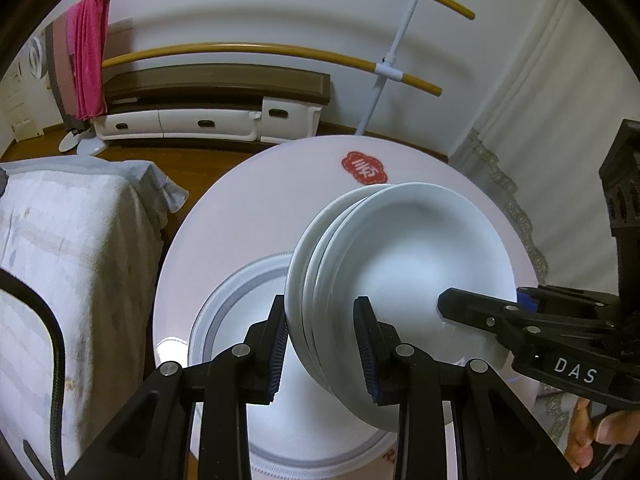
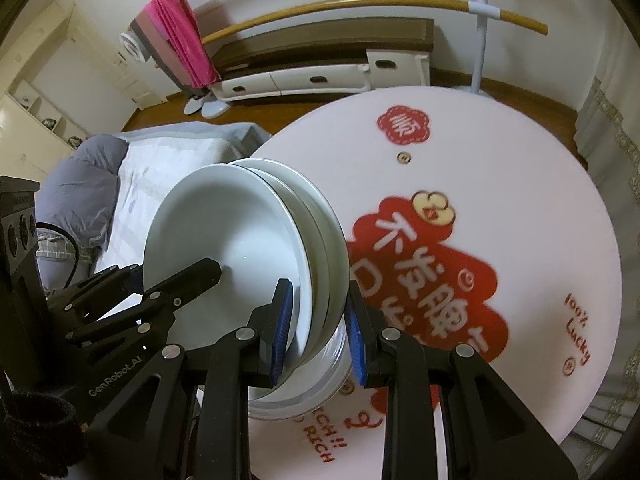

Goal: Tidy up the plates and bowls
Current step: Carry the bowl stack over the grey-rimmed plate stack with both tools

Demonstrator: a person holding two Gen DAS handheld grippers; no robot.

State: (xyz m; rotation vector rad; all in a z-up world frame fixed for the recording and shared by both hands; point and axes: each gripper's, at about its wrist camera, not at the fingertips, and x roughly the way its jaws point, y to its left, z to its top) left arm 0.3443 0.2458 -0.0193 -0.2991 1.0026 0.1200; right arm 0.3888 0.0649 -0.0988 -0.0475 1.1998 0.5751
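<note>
We hold the plates together.

Our left hand-held gripper and right hand-held gripper each pinch the rim of the white plate stack, tipped on edge above a gray-rimmed plate on the round table, likely so none slip. A bed sits beyond.

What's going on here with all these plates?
A person is working with two handheld grippers. Both the left gripper and the right gripper are clamped on the rim of a small stack of white ceramic plates, holding it tilted on edge above the round white table with red print. Beneath the stack sits a larger white plate with a grey rim band, resting on the table. The stack has not been set down yet.
</note>
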